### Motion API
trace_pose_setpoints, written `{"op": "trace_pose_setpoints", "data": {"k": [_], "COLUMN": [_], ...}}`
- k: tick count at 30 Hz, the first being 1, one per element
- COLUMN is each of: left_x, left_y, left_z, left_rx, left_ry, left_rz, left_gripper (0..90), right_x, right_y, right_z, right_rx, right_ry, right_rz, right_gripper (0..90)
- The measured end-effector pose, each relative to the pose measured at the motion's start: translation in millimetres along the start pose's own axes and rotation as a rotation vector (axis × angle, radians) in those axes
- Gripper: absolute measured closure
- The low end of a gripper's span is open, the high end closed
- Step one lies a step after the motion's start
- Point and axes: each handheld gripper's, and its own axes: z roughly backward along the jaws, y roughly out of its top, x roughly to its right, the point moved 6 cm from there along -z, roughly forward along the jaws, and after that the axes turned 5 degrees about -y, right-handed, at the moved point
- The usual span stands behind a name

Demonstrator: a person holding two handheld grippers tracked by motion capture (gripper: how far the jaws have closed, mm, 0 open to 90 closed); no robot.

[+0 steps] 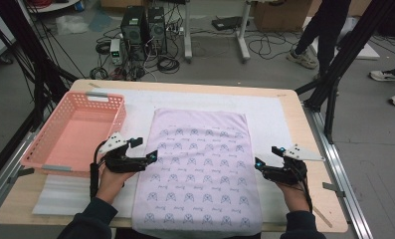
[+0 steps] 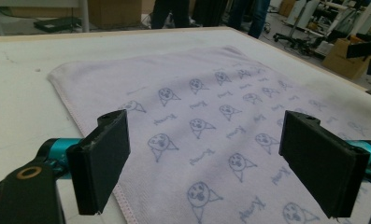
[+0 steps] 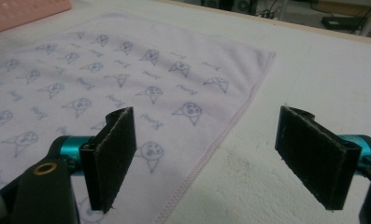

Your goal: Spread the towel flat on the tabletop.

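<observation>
- High view: towel (image 1: 197, 167), pale lilac with small cat-face prints, lies flat on a white mat (image 1: 269, 112) over the wooden table (image 1: 312, 164), its near edge hanging over the table's front. Left gripper (image 1: 152, 157) sits at the towel's left edge, right gripper (image 1: 258, 164) at its right edge, each held by a hand in a dark sleeve.
- High view also gives what the gripper views lack: the whole pink basket (image 1: 73, 134) just left of the towel, empty, partly off the mat; grey floor beyond with computer boxes (image 1: 144, 27), loose cables, black stand legs, and the legs and shoes of people standing.
- Left gripper view: jaws wide apart, nothing between the pads; towel (image 2: 206, 121) lies under and ahead of them, its hemmed edge passing by the left jaw. Cardboard boxes and stands at the room's far side.
- Right gripper view: jaws wide, nothing held; they straddle the towel's (image 3: 103, 79) stitched hem, left jaw over cloth, right jaw over bare mat (image 3: 309, 79). A corner of the basket (image 3: 24, 11) shows top left.
- Nothing lies between grippers and towel.
</observation>
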Motion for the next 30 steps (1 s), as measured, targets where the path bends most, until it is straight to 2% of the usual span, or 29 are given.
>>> {"op": "trace_pose_setpoints", "data": {"k": [5,7,18,22,27,30], "left_x": [-4.9,-5.3,-3.8,-5.2,-6.5,-4.3], "left_y": [-2.2,-3.4,-4.8,-6.0,-2.3,-3.1], "left_z": [-3.3,-3.7,-4.3,-5.6,-6.6,-7.2], "left_rx": [-0.001,-0.014,-0.024,-0.022,-0.006,-0.02], "left_ry": [0.011,0.029,0.034,0.041,0.059,0.059], "left_rz": [0.015,0.009,-0.003,0.003,0.027,0.02], "left_gripper": [16.8,16.7,16.7,16.7,16.9,17.3], "right_x": [1.2,2.3,-0.8,-0.7,0.1,-2.6], "right_y": [-0.1,-1.6,-2.6,-0.4,-2.5,-1.1], "right_z": [0.8,0.9,-1.0,-0.4,-4.4,-5.0], "right_rx": [-0.001,-0.003,-0.015,-0.002,-0.022,-0.023], "right_ry": [-0.006,-0.008,-0.003,-0.002,-0.006,0.0], "right_rz": [-0.008,-0.01,-0.003,-0.006,-0.022,-0.014], "right_gripper": [19.5,19.6,19.6,19.6,19.6,19.6]}}
